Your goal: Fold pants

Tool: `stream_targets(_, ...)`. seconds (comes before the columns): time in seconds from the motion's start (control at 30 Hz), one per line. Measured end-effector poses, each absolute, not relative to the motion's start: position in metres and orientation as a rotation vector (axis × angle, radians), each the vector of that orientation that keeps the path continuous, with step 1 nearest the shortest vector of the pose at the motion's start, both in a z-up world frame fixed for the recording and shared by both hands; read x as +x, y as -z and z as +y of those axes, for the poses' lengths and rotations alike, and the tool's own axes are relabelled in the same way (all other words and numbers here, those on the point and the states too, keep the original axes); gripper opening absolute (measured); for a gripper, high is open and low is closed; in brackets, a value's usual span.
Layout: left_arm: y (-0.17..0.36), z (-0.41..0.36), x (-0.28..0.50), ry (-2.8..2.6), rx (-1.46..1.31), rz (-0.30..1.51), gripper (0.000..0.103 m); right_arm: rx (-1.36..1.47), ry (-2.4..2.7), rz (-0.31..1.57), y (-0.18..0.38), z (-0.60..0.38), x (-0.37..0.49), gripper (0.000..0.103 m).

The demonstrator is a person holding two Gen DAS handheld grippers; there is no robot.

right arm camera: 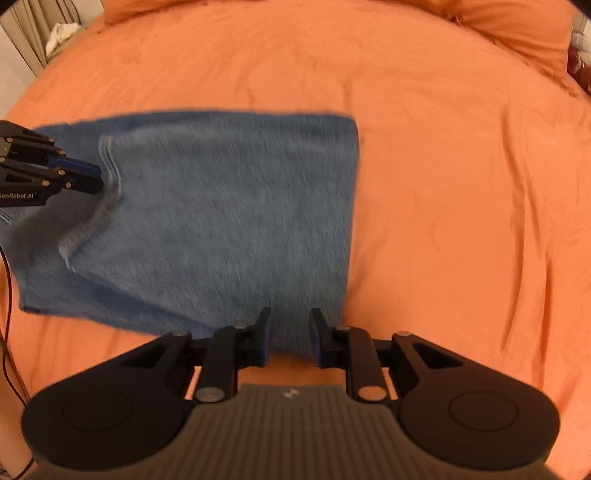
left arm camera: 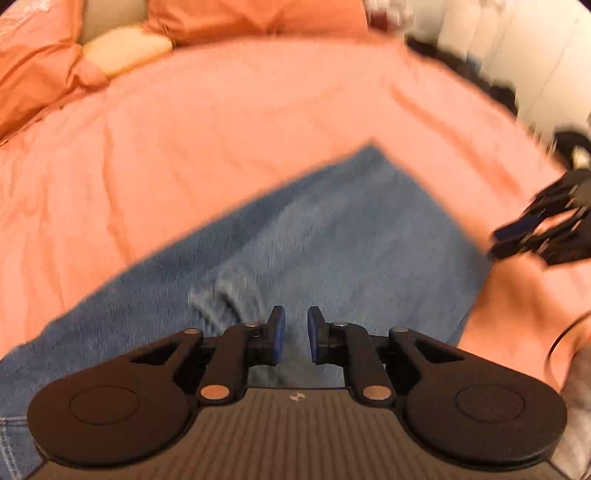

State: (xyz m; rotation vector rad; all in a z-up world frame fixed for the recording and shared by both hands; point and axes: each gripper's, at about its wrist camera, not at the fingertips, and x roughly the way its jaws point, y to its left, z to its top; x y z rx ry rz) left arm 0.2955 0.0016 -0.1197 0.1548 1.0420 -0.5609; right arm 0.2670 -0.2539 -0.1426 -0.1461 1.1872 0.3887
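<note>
Here the folded blue jeans lie flat on an orange bedspread that fills most of both views. Orange pillows and a cream cushion sit at the bed's head; pale curtains hang beyond. The left gripper hovers over the denim, jaws apart and empty. The right gripper sits at the jeans' near edge, jaws likewise apart.

You can read one text only: white letters "enRobot.AI", with the first letter cut off by the picture's edge, on the black body of your left gripper, far left of your right jaws. The small pale emblem on each gripper's ribbed housing carries no readable letters.
</note>
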Motion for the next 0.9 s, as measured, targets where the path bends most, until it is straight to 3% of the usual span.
stream_targets(0.17,0.125,-0.014,0.329,0.503,0.132,1.064,0.017,-0.206,-0.408,1.122,0.152,-0.216,0.318,0.017)
stream_targets(0.27,0.148,-0.02,0.342,0.456,0.197,1.106,0.012,-0.24,-0.387,1.123,0.165,-0.2,0.344,0.017)
stream_targets(0.5,0.173,-0.009,0.366,0.435,0.141,1.168,0.006,-0.347,-0.405,1.169,0.193,-0.18,0.355,0.021)
stream_targets(0.67,0.149,0.007,0.351,0.471,0.111,1.113,0.006,-0.369,-0.424,1.171,0.177,-0.17,0.348,0.021)
stream_targets(0.73,0.128,0.026,0.336,0.483,0.107,1.079,0.017,-0.379,-0.466,1.155,0.166,-0.162,0.34,0.021)
stream_targets(0.77,0.122,0.04,0.33,0.471,0.116,1.06,0.034,-0.393,-0.488,1.148,0.161,-0.157,0.334,0.022)
stream_targets(0.8,0.111,0.053,0.324,0.458,0.125,1.042,0.044,-0.405,-0.512,1.144,0.158,-0.148,0.329,0.022)
stream_targets(0.9,0.087,0.104,0.311,0.398,0.11,1.048,0.054,-0.446,-0.591,1.134,0.147,-0.125,0.314,0.025)
